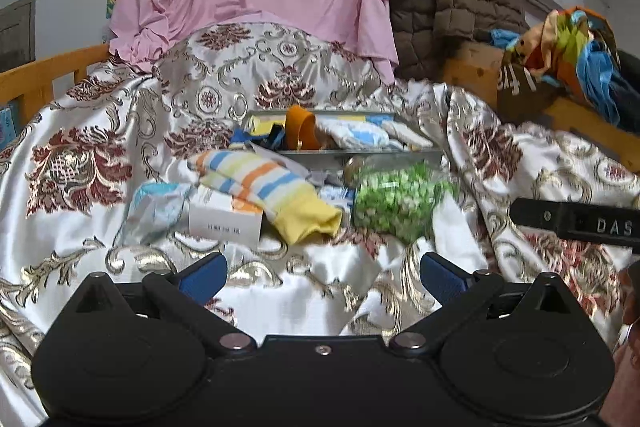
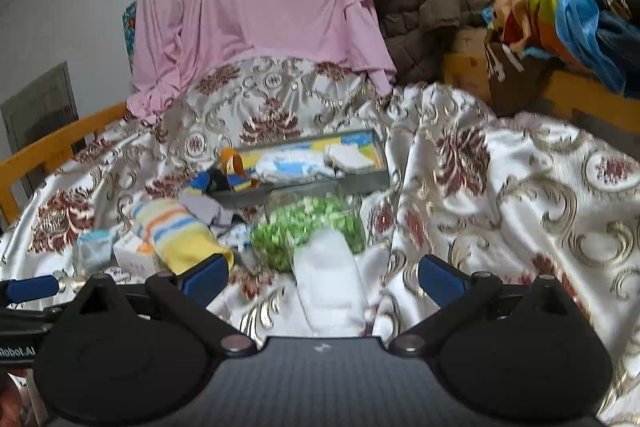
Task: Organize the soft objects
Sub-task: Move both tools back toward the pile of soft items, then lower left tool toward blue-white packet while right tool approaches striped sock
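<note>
Several soft things are seen in a loose pile on the bed [image 1: 80, 131], on a shiny patterned cover, in front of a grey tray [image 1: 360, 157] that already holds some folded cloths.

At the left of the pile a pale blue packet [image 1: 158, 207] is lying, and just beside it a white box [image 1: 226, 221], which looks stiff and is probably not one of the soft things. Over the box a striped sock [image 1: 272, 193] is draped, with its yellow end toward the camera. It is judged to be light and limp, so it should be pinched at the thick rolled middle; if it is taken by one end, the rest would hang and drag. Next to the right a green bag [image 1: 394, 201] is seen, clear and crinkled; it is likely slippery, and a grip across its gathered neck would be safer than one on the smooth side. In the right view a white cloth [image 2: 330, 287] is lying just before the right tongs [image 2: 322, 279], between the two fingers but not pressed by them. It is thin and flat on slick satin, so the cover could be caught together with it.

Both tongs are wide apart. The left tongs [image 1: 322, 277] are empty, with only the cover under them, a little short of the sock.
</note>
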`<action>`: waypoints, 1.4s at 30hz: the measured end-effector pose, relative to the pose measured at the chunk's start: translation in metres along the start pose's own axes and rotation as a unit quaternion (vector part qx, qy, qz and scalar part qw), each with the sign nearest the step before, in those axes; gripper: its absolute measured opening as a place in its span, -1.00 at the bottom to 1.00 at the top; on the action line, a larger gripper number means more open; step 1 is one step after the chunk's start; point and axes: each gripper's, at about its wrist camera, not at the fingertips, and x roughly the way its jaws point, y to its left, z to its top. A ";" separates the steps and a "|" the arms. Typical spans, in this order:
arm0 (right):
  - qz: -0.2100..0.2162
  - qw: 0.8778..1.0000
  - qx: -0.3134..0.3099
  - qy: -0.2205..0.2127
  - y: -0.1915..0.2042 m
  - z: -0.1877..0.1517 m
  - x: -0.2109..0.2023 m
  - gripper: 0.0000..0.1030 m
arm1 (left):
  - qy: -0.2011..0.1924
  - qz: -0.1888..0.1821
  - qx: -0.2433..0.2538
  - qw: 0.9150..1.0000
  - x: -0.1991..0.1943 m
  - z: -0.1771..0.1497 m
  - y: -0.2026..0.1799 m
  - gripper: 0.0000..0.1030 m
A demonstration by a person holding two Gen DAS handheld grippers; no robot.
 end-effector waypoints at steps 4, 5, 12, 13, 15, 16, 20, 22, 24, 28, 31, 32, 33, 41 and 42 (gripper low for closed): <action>0.000 1.000 -0.004 0.012 0.002 -0.003 0.005 0.99 | 0.013 0.006 0.006 1.000 0.003 -0.010 0.002 0.98; 0.001 1.000 -0.003 0.019 0.002 -0.005 0.007 0.99 | 0.016 0.008 0.007 1.000 0.004 -0.012 0.004 0.98; 0.015 0.995 -0.009 0.097 0.008 -0.015 0.033 0.99 | 0.034 0.031 0.000 0.999 0.010 -0.021 0.017 0.98; 0.019 0.994 -0.013 0.105 0.011 -0.017 0.036 0.99 | 0.037 0.034 -0.003 0.999 0.012 -0.022 0.020 0.98; 0.027 0.993 -0.023 0.117 0.015 -0.020 0.041 0.99 | 0.042 0.040 -0.010 0.998 0.014 -0.023 0.023 0.98; 0.032 0.992 -0.026 0.121 0.017 -0.021 0.042 0.99 | 0.047 0.043 -0.014 0.998 0.016 -0.024 0.025 0.98; 0.056 0.988 -0.029 0.141 0.023 -0.023 0.049 0.99 | 0.059 0.055 -0.035 0.996 0.022 -0.025 0.032 0.98; 0.062 0.987 -0.031 0.146 0.025 -0.024 0.051 0.99 | 0.062 0.060 -0.040 0.995 0.024 -0.025 0.035 0.98; 0.066 0.986 -0.034 0.148 0.027 -0.025 0.052 0.99 | 0.062 0.066 -0.043 0.995 0.026 -0.025 0.039 0.98; 0.099 0.985 -0.043 0.135 0.037 -0.025 0.055 0.99 | 0.062 0.086 -0.053 0.993 0.029 -0.022 0.049 0.98; 0.123 0.982 -0.077 0.117 0.052 -0.026 0.059 0.99 | 0.053 0.104 -0.069 0.991 0.030 -0.018 0.059 0.98; 0.130 0.981 -0.092 0.108 0.059 -0.025 0.060 0.99 | 0.048 0.110 -0.075 0.990 0.029 -0.016 0.064 0.98; 0.135 0.980 -0.107 0.097 0.066 -0.024 0.063 0.99 | 0.044 0.115 -0.078 0.989 0.029 -0.014 0.067 0.98; 0.160 0.976 -0.127 0.070 0.091 -0.017 0.084 0.99 | 0.012 0.151 -0.092 0.984 0.029 -0.003 0.095 0.98; 0.161 0.977 -0.125 0.067 0.091 -0.016 0.086 0.99 | 0.008 0.155 -0.093 0.984 0.030 -0.002 0.097 0.98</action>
